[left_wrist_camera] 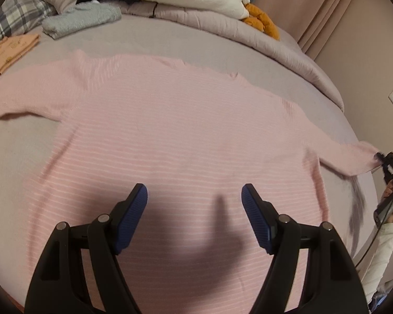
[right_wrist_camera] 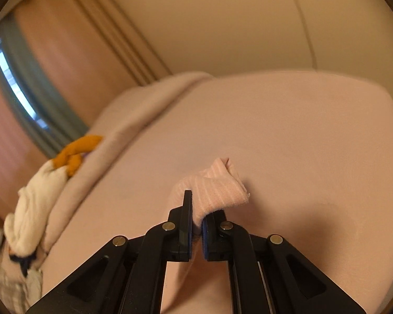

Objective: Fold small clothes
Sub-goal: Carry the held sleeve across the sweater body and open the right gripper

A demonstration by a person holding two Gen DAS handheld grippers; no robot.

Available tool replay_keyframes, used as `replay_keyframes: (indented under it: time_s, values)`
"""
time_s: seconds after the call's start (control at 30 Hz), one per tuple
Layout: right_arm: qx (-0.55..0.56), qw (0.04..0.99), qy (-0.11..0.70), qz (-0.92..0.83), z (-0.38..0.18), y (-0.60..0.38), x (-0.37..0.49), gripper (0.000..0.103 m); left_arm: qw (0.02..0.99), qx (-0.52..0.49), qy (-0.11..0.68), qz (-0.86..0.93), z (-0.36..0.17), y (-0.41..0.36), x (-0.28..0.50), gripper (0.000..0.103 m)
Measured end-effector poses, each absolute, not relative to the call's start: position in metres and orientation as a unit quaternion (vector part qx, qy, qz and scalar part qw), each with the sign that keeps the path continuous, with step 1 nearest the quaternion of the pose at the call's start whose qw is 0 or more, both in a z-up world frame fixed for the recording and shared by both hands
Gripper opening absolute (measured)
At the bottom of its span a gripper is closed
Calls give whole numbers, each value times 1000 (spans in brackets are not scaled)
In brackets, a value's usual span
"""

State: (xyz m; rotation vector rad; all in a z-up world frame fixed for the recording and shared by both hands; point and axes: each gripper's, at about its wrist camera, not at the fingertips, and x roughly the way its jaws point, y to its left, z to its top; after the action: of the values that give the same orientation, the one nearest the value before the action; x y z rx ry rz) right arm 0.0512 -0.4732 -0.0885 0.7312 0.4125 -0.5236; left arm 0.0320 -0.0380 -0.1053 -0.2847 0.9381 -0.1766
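Right hand-held gripper [right_wrist_camera: 196, 209] pinching sweater cuff [right_wrist_camera: 217, 191]

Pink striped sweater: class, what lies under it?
The pink striped sweater lies spread flat on the grey-pink bed sheet, which shows all around it. Anything beneath its body is covered.

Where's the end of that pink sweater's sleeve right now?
The sleeve cuff is pinched in the right gripper, lifted off the bed; in the left wrist view it's at far right.

Bed [left_wrist_camera: 149, 41], mauve sheet: pink striped sweater [left_wrist_camera: 170, 130] spread flat; grey towel [left_wrist_camera: 81, 19], folded orange cloth [left_wrist_camera: 7, 52], rolled quilt [left_wrist_camera: 262, 36] behind.
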Motion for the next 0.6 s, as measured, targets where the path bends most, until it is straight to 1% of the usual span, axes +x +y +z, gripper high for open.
replay_keyframes:
  time_s: [0.13,0.33,0.43,0.6]
  values:
    - [307,914,181,-194,-57,-438,54,6,888,-139,432,-78,-93,-32,27,74]
    - [221,951,196,-90,-31,-365,74,6,894,-149,416,-71,-83,-23,21,74]
    - [188,956,221,-38,-34,-328,88,6,895,-147,416,-69,-83,-23,19,74]
    - [152,944,292,31,-62,-280,118,6,896,-147,413,-69,-82,-21,18,74]
